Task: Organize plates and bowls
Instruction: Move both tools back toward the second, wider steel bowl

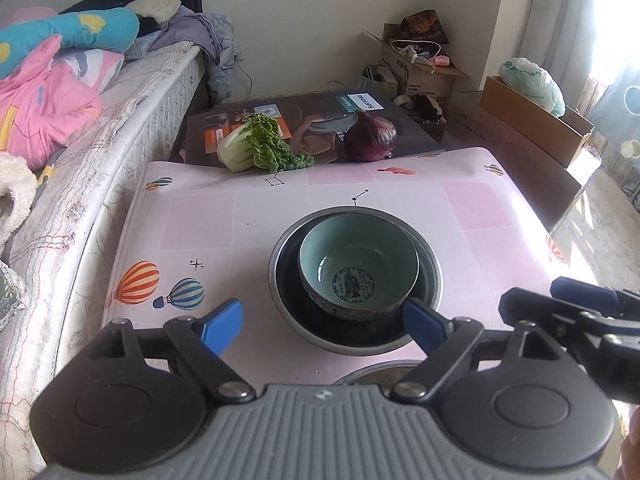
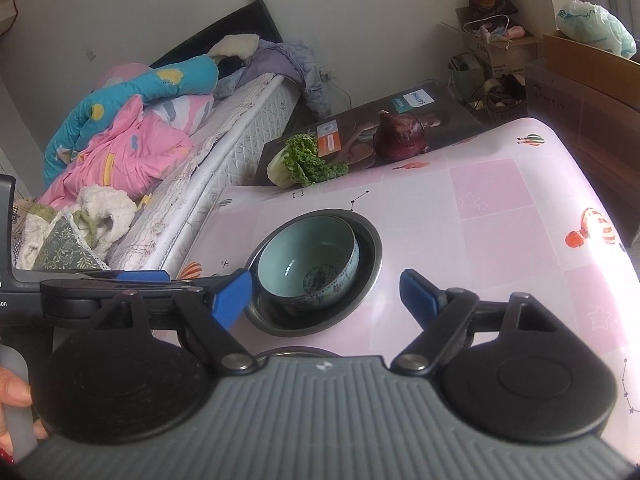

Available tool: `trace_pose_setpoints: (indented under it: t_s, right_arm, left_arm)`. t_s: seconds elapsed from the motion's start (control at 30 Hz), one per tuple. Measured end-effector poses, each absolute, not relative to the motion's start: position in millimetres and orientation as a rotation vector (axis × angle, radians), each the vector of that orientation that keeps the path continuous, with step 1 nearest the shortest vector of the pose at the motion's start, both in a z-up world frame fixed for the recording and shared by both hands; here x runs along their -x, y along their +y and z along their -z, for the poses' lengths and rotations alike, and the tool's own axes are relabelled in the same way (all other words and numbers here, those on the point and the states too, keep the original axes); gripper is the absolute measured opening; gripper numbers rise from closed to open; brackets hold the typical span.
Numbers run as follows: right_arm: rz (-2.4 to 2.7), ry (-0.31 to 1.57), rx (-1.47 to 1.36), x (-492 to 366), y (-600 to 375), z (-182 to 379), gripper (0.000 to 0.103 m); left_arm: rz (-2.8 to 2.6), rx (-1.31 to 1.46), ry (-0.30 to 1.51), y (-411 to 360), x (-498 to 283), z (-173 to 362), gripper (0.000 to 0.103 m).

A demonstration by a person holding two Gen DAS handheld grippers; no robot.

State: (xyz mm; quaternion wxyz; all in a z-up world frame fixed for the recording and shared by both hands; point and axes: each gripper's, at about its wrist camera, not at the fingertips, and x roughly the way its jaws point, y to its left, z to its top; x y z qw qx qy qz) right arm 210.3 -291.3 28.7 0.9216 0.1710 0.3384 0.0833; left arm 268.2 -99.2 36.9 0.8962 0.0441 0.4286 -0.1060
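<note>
A teal-glazed ceramic bowl (image 1: pixel 358 268) (image 2: pixel 308 264) with a blue pattern rests inside a wider, shallow metal bowl (image 1: pixel 434 268) (image 2: pixel 370 256) on the pink tablecloth (image 1: pixel 224 216) (image 2: pixel 480 240). My left gripper (image 1: pixel 324 326) hovers just in front of and above the pair, open, nothing pressed by its blue pads. My right gripper (image 2: pixel 326 298) is open too, held above the stack's near right side. Each gripper shows in the other's view: the right one (image 1: pixel 560 300) at the right edge, the left one (image 2: pixel 160 280) at the left. A second metal rim (image 1: pixel 380 372) (image 2: pixel 288 352) peeks out behind the gripper bodies.
A bok choy (image 1: pixel 256 148) and a red onion (image 1: pixel 370 136) lie on a flat printed box (image 1: pixel 312 112) past the table's far edge. A bed with bedding (image 1: pixel 80 140) runs along the left. Cardboard boxes (image 1: pixel 532 120) stand to the right.
</note>
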Motion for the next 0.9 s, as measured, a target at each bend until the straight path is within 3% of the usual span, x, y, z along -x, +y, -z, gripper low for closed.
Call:
trace_pose_setpoints:
  t_s: [0.9]
  right_arm:
    - [-0.141,0.637,-0.410,-92,-290,-47,0.084]
  left_arm:
    - [0.175,-0.173,0.771,-90,-163,-62,0.096]
